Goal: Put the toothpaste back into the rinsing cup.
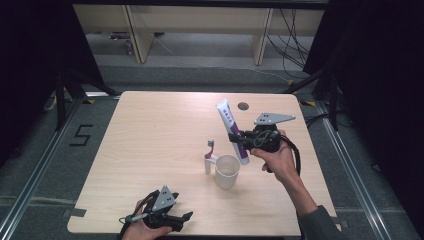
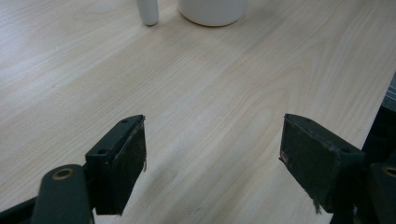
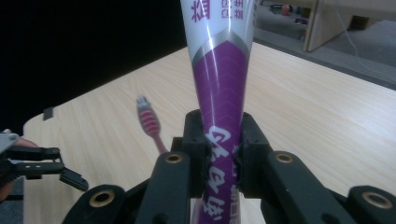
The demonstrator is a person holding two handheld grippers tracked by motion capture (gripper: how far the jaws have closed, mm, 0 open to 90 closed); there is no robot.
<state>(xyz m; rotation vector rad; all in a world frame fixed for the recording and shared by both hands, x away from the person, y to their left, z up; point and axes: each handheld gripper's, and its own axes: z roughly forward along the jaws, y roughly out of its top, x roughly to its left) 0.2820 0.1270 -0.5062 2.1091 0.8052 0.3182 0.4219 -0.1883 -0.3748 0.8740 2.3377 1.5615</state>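
High view: my right gripper [image 1: 239,140] is clamped on the purple-and-white toothpaste tube [image 1: 228,120], held in the air just beyond the white cup [image 1: 227,171], where a toothbrush [image 1: 209,156] stands at the rim. I judge I am carrying the tube to the cup; next I must bring its lower end over the mouth. My left gripper [image 1: 186,216] rests with jaws apart and empty at the table's [image 1: 150,130] near edge.

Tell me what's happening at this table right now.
A person holds tongs in each hand. The right tongs are clamped on a purple and white toothpaste tube, held in the air beside a white cup with a toothbrush next to it. The left tongs sit open and empty near the table's front edge.
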